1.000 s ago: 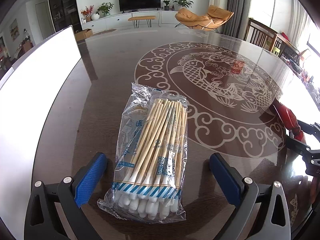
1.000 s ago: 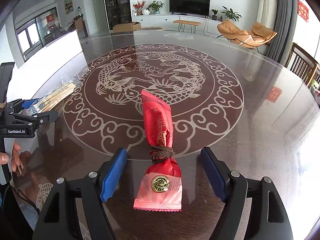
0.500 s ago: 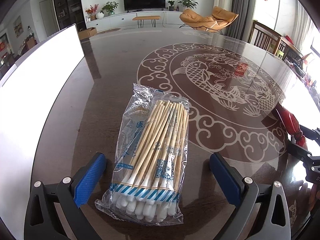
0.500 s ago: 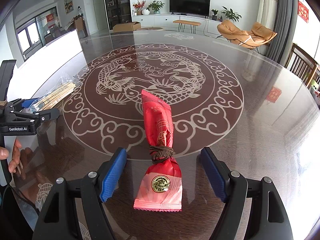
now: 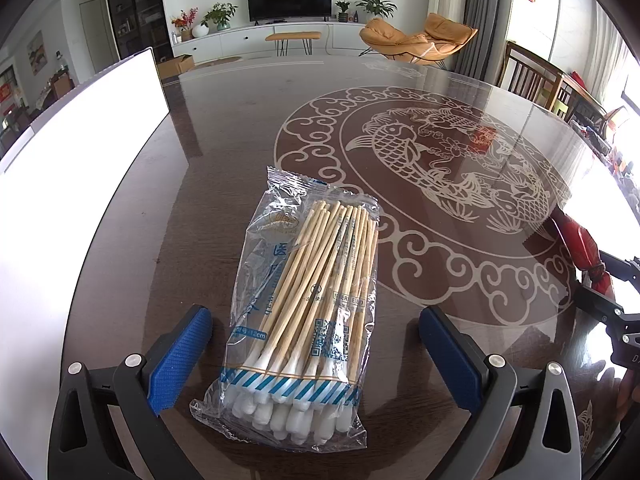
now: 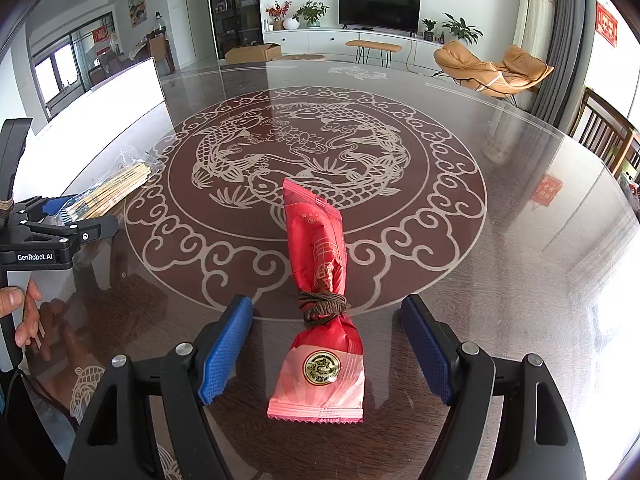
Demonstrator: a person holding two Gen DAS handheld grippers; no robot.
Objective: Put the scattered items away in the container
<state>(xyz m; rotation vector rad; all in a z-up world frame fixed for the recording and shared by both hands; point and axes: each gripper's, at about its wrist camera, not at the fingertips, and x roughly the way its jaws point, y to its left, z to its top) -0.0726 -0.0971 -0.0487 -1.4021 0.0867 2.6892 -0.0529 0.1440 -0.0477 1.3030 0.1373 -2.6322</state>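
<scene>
1. we are holding the left gripper (image 5: 316, 356) low over the table with its blue-padded jaws spread wide, and the clear plastic bag of wooden cotton swabs (image 5: 308, 304) is lying flat between them, cotton tips toward us, touched by neither pad.
2. we are holding the right gripper (image 6: 326, 354) the same way, jaws wide apart, straddling the red foil snack packet tied with brown string (image 6: 320, 300); its pink sealed end is pointing at us and nothing is gripping it.
3. both items are resting on the dark glossy round table with the pale fish motif (image 6: 500, 240), well apart from each other.
4. the white rectangular container (image 5: 80, 152) is standing farther off on the left, near the swab bag.
5. we are judging this as the pre-grasp step: nothing is stowed yet.
6. next we are needing to close each pair of jaws on its item, lift, and carry it over the container's rim; the slippery film could slide out.
</scene>
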